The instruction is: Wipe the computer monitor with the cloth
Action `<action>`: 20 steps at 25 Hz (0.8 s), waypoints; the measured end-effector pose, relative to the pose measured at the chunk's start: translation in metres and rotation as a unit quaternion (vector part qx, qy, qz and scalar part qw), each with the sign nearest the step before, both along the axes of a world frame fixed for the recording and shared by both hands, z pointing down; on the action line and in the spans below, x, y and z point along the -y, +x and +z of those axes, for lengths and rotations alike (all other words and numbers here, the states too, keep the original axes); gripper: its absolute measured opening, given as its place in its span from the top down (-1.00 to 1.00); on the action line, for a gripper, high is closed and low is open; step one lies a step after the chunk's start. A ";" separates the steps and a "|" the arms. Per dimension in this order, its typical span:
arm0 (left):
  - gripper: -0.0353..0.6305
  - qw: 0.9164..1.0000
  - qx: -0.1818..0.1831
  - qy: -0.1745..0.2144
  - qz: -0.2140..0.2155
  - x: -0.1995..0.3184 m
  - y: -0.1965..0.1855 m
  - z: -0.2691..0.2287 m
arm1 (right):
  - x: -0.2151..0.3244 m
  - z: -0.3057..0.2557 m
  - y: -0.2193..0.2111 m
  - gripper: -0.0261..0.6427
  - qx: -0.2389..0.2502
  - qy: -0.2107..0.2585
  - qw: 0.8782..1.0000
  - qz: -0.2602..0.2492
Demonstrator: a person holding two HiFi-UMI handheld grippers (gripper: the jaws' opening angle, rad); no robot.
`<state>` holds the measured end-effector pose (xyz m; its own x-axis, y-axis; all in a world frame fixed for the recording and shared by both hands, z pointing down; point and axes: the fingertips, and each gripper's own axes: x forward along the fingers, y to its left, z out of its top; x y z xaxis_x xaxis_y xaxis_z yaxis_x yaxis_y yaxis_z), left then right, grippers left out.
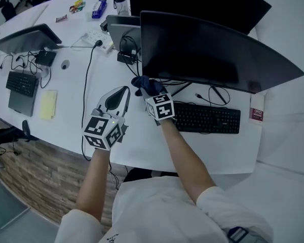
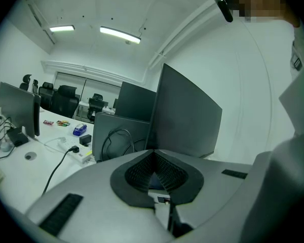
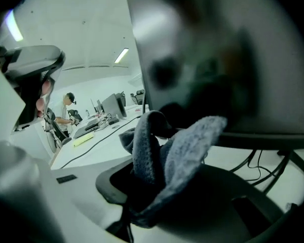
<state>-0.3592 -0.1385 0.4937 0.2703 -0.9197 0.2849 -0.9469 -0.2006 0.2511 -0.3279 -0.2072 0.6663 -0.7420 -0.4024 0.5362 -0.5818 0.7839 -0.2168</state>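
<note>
Head view, biggest first: wide white curved desk (image 1: pixel 142 148), stretched from 9 to 3 o'clock. Up at 1 o'clock, large dark flat-panel computer monitor (image 1: pixel 213 49), screen unlit, its lower left corner right over the right gripper. Below that, at 3 o'clock of centre, slim black keyboard (image 1: pixel 207 118).

Over to the pale grey left gripper (image 1: pixel 122 91), just left of centre, aimed at 12 o'clock, hovering over bare desk close beside its partner. Left gripper view confirms it: ribbed dark pads (image 2: pixel 164 167) pressed together at the tip, nothing between them.

Now the right gripper (image 1: pixel 153 91), dead centre, clamped on a fluffy dark blue microfibre cloth (image 1: pixel 144 83). Right gripper view: cloth bunched up out of the jaws, folds standing free, dark screen looming close behind from 12 to 3 o'clock. Touching the glass or just short of it? Can't tell from here.

Reads as the approach step, cloth poised at the screen's lower left corner and wiping seemingly about to begin. Next move calls for pressing the free folds flat on the panel, then sweeping toward 3 o'clock with light, even pressure, clear of the cables at the stand.
</note>
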 end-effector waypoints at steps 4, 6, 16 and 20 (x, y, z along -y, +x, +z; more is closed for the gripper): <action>0.86 1.000 0.000 -0.004 0.001 0.001 0.001 0.004 | 0.010 0.008 0.013 0.58 -0.001 -0.020 1.000 0.022; 0.86 1.000 0.000 -0.005 0.002 0.003 0.003 0.005 | 0.016 0.008 0.017 0.58 0.004 -0.027 0.999 0.031; 0.86 1.000 0.002 -0.009 0.003 0.007 0.011 0.006 | 0.031 0.003 0.036 0.58 0.039 -0.037 0.996 0.077; 0.86 1.000 0.004 -0.010 0.005 0.006 0.015 0.006 | 0.034 0.000 0.047 0.59 0.052 -0.034 0.994 0.093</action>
